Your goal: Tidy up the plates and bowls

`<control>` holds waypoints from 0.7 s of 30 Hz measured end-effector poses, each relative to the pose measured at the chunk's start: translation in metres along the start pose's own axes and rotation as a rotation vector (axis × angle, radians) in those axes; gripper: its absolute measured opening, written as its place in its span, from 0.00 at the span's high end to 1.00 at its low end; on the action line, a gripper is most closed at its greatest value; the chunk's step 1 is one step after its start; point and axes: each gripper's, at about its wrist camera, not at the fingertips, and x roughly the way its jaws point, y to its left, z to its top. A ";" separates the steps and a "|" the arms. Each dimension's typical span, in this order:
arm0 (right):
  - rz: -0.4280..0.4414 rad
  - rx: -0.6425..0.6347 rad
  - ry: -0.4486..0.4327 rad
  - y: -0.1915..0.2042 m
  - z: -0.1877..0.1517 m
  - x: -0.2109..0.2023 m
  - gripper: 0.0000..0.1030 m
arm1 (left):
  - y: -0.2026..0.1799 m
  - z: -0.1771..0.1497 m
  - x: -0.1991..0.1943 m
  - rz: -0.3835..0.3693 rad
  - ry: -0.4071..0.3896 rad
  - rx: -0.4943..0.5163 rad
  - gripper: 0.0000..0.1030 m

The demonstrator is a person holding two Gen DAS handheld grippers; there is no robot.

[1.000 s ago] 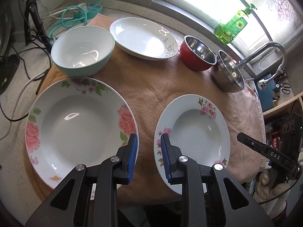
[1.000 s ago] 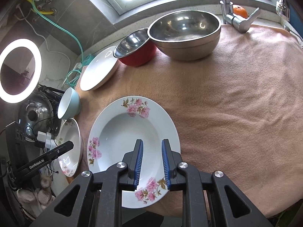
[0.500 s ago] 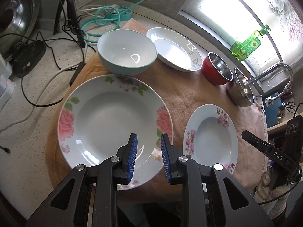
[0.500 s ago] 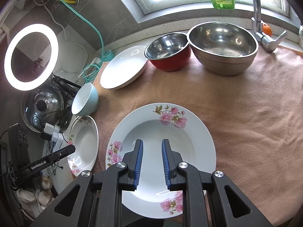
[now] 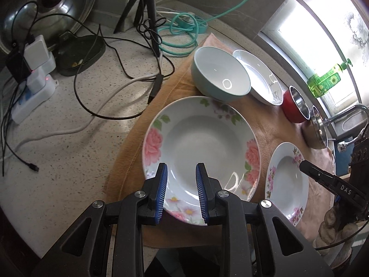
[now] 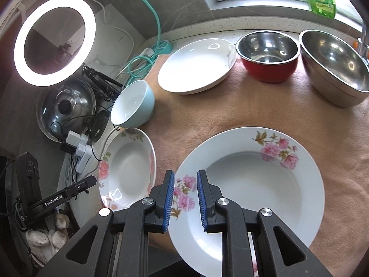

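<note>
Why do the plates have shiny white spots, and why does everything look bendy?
Left wrist view: a bright ring reflects in the blue bowl, and glare streaks the big rose plate. Right wrist view: the glowing ring light is likely what makes those spots. Both views: the fisheye lens curves the edges, and the corners go dark.

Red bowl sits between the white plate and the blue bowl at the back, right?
No. The red bowl sits between the white plate and the large steel bowl, as the right wrist view shows. The blue bowl is on the plate's other side.

large plate (image 5: 203, 143) pink roses; bowl (image 5: 220, 77) pale blue; cloth (image 6: 253, 113) tan
</note>
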 end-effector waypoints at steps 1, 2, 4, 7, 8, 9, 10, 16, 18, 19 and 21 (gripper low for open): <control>0.006 -0.005 0.006 0.003 0.001 0.003 0.82 | 0.004 0.000 0.000 0.006 0.000 -0.005 0.78; 0.010 -0.008 0.011 0.006 0.001 0.007 0.82 | 0.008 -0.001 0.000 0.011 0.000 -0.010 0.78; 0.022 -0.009 0.024 0.010 0.003 0.014 0.82 | 0.015 -0.002 0.002 0.023 0.004 -0.020 0.78; 0.035 -0.015 0.044 0.018 0.005 0.023 0.82 | 0.023 -0.003 0.005 0.034 0.013 -0.033 0.78; 0.038 -0.016 0.051 0.020 0.005 0.026 0.82 | 0.025 -0.002 0.007 0.034 0.016 -0.035 0.78; 0.040 -0.016 0.058 0.021 0.005 0.029 0.82 | 0.026 -0.002 0.008 0.032 0.020 -0.036 0.78; 0.044 -0.016 0.064 0.022 0.006 0.032 0.82 | 0.028 -0.002 0.009 0.031 0.022 -0.038 0.78; 0.040 -0.023 0.090 0.025 0.008 0.047 0.82 | 0.034 0.000 0.019 0.025 0.043 -0.049 0.78; 0.043 -0.020 0.101 0.026 0.009 0.052 0.82 | 0.035 0.001 0.020 0.025 0.044 -0.049 0.78; 0.047 -0.019 0.105 0.026 0.010 0.054 0.82 | 0.035 0.001 0.021 0.024 0.045 -0.048 0.78; 0.048 -0.020 0.112 0.027 0.011 0.058 0.82 | 0.036 0.002 0.022 0.024 0.048 -0.046 0.78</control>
